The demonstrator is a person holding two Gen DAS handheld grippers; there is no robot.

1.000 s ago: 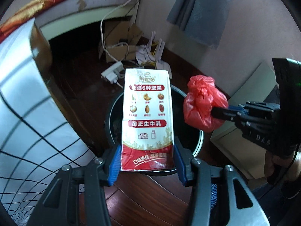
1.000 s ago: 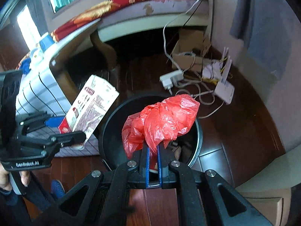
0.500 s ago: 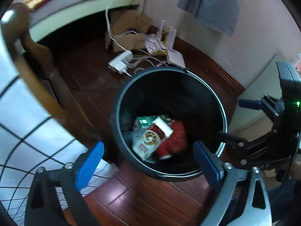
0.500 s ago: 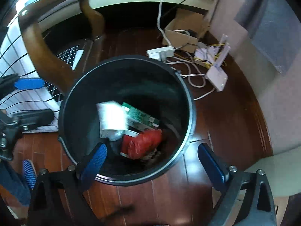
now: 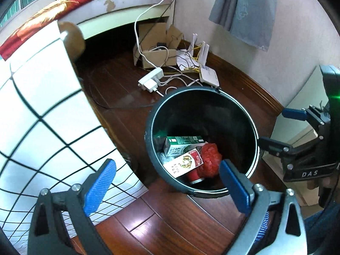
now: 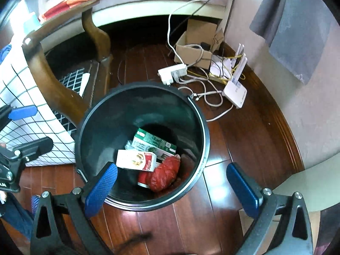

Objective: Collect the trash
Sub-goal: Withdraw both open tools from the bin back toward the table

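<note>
A: Standing on the dark wooden floor (image 6: 244,131) is the largest item, a round black bin (image 6: 93,125), also seen in the left wrist view (image 5: 248,119). What lies beside it?

B: A white cloth with a black grid (image 5: 42,110), draped over a wooden chair frame (image 6: 44,78), hangs just to the left of the bin. Beyond the bin, near the wall, are a cardboard box (image 6: 191,48), a white router (image 6: 234,92) and a white power strip (image 6: 172,72) among loose cables.

A: And the trash?

B: All of it rests at the bottom of the bin: a green-and-white carton (image 6: 153,143), a red-and-white milk carton (image 6: 136,159) lying across it, and a crumpled red plastic bag (image 6: 165,174) touching both. A red can end shows under the bag.

A: The claws?

B: The left gripper (image 5: 167,184) hovers above the near rim, its blue pads spread wide with nothing between them. The right gripper (image 6: 170,188) is likewise spread wide and empty above the rim.
</note>
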